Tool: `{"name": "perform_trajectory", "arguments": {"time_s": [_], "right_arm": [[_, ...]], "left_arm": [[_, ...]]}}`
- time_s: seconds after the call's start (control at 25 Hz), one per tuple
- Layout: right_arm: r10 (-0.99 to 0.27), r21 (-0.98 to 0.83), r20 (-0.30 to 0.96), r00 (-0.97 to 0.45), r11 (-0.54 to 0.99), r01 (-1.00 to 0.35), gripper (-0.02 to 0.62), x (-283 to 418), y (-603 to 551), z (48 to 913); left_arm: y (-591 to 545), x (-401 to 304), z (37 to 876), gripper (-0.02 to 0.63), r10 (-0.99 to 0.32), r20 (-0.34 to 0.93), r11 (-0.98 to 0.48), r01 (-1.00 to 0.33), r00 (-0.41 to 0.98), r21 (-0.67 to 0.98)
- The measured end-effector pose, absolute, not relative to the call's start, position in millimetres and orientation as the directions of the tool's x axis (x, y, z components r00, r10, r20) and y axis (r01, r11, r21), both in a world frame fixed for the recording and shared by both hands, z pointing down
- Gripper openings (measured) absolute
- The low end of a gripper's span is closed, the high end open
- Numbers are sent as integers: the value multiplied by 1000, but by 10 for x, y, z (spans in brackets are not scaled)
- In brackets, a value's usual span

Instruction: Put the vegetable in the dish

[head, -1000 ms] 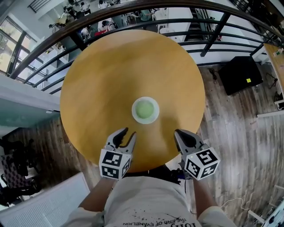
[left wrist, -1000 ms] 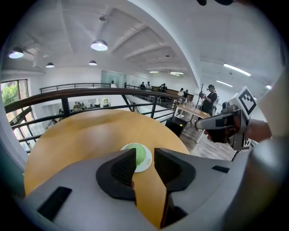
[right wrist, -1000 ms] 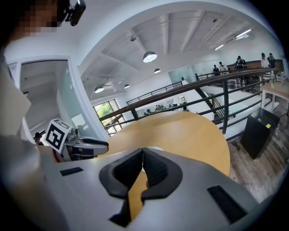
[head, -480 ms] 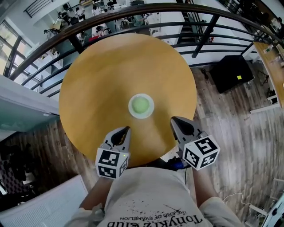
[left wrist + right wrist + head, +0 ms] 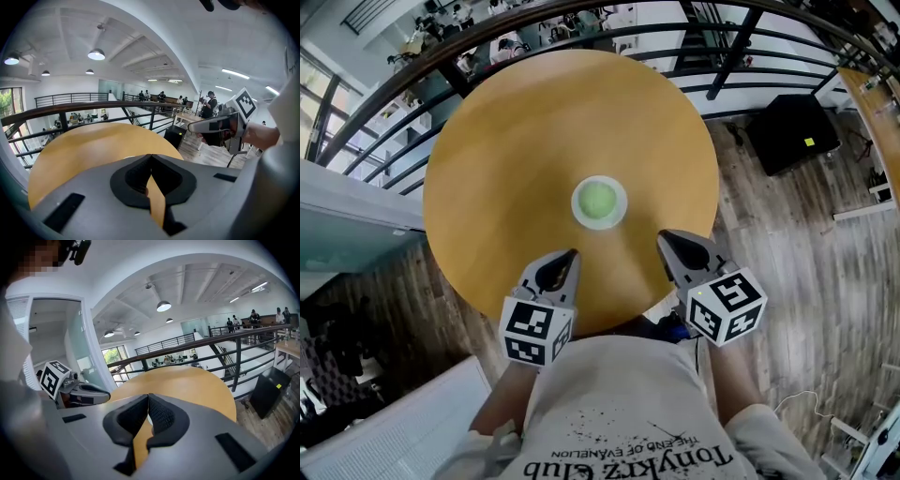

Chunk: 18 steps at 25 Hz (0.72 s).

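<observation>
Vegetable (image 5: 598, 199): round, pale green, lying inside the dish; nothing touches it.
Dish (image 5: 576, 202): small, white, round; sits about mid-table, a little to the right of centre and toward the near side. It is well apart from both grippers.
Table (image 5: 534, 131): round, tan wood top, bare apart from the dish.
Left gripper (image 5: 573, 253): over the near left part of the table, tips pointing far and slightly right toward the dish. In its own view the dark pads meet at the tips, so the jaws are closed and nothing is between them. It is clear of the dish.
Right gripper (image 5: 660, 235): over the near right edge of the table, tips pointing far and left. In its own view the jaws are together at the tips and empty. It is also clear of the dish.
Spacing: the dish lies between the two tips and farther out; the grippers are about level with each other, one on each side.
Marker cubes: one on the back of each gripper, at the near table edge.
Shirt (image 5: 619, 403): light, printed, at the near edge of the head view.
Rail (image 5: 581, 19): dark metal bars curving round the far side of the table.
Floor (image 5: 787, 244): wood planks, right of the table.
Box (image 5: 794, 131): black, on the floor at the far right.
</observation>
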State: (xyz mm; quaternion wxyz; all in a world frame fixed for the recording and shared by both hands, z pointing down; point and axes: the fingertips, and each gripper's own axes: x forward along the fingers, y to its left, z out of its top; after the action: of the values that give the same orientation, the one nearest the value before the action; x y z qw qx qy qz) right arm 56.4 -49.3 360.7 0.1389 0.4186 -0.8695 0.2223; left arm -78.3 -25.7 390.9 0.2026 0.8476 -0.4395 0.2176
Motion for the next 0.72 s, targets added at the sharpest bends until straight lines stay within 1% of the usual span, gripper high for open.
{"name": "perform_trajectory", "arguments": {"time_s": [0.72], "right_arm": [[-654, -260, 436, -618, 565, -783, 25, 568, -515, 3631]], "left_arm": [[-296, -730, 3920, 23, -648, 558, -554, -824, 518, 121]]}}
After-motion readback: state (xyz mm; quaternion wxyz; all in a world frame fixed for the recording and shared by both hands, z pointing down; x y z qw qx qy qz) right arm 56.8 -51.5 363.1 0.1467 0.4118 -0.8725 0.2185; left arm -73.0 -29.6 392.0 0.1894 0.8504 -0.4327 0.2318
